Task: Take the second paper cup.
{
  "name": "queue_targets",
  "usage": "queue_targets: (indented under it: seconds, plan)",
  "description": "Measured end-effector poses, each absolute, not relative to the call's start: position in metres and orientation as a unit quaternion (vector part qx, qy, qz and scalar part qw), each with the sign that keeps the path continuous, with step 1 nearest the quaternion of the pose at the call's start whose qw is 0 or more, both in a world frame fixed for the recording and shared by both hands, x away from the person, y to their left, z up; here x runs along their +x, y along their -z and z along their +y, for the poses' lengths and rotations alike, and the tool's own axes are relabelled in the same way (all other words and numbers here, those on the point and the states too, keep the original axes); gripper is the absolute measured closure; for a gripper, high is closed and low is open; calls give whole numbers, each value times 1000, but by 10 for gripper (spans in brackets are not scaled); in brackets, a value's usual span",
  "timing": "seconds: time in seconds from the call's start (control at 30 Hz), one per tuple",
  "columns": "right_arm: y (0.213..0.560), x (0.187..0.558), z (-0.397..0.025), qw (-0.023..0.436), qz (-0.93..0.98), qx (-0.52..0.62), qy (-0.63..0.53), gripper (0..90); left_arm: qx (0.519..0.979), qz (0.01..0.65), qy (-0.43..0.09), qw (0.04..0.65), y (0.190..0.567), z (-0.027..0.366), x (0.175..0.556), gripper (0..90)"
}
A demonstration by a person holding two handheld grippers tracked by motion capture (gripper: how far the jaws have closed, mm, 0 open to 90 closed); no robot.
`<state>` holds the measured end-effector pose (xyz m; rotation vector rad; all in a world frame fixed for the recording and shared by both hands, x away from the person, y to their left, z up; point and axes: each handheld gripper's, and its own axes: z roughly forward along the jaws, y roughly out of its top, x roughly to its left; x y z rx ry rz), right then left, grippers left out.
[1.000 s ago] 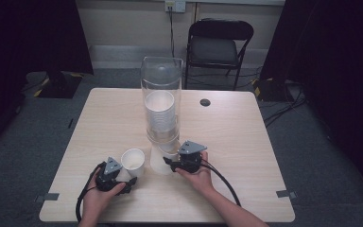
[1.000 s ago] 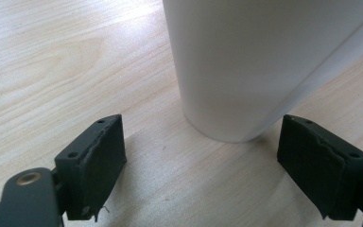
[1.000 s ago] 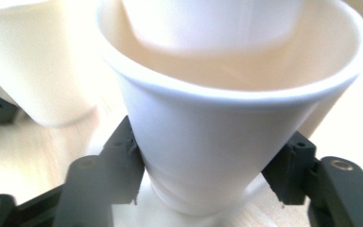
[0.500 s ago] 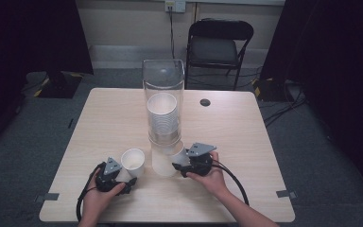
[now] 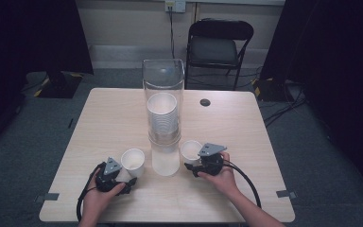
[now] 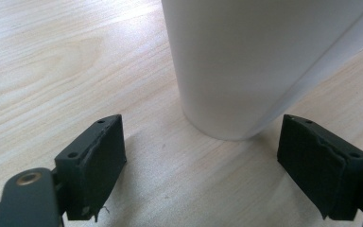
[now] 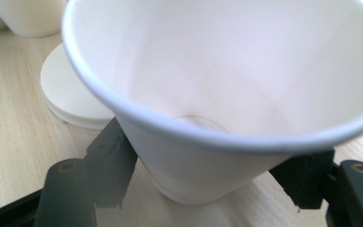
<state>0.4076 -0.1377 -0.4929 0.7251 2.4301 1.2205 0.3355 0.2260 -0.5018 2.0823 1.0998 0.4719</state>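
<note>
A tall clear tube stands mid-table on a white base and holds a stack of white paper cups. My right gripper, just right of the base, is shut on a white paper cup, one jaw on each side of its lower wall. The cup tilts toward the camera, mouth up. Another white cup stands upright left of the base. My left gripper lies open right behind it, and the cup is just beyond the jaw tips.
The wooden table has free room behind and to both sides of the tube. A small black disc lies at the back right. A black folding chair stands behind the table. Cables trail from both grippers toward the front edge.
My right gripper has moved right, away from the tube's base, carrying a cup with it. The stack in the tube sits slightly lower. The left gripper and its cup have stayed put.
</note>
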Motion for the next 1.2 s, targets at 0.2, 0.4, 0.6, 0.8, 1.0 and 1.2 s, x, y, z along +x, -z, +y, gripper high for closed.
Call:
queue_targets:
  seconds: [0.2,0.4,0.6,0.8,1.0,1.2]
  plan:
    - [494,407,-142,162,852,265,-421,192,808,427,-183,362,502,226,336,155]
    - [495,398,-167,165,846,289,-416,149,808,427,-184,362,502,226,336,155]
    - [485,385,-198,167,848,286,-413,148,810,424,-186,360,502,226,336,155]
    - [490,372,-227,183,845,321,-386,151,810,424,-186,360,502,226,336,155]
    - [493,361,-256,185,845,335,-374,151,809,425,-184,361,502,226,336,155]
    - [495,350,-277,190,847,341,-362,151,809,426,-183,361,502,226,336,154]
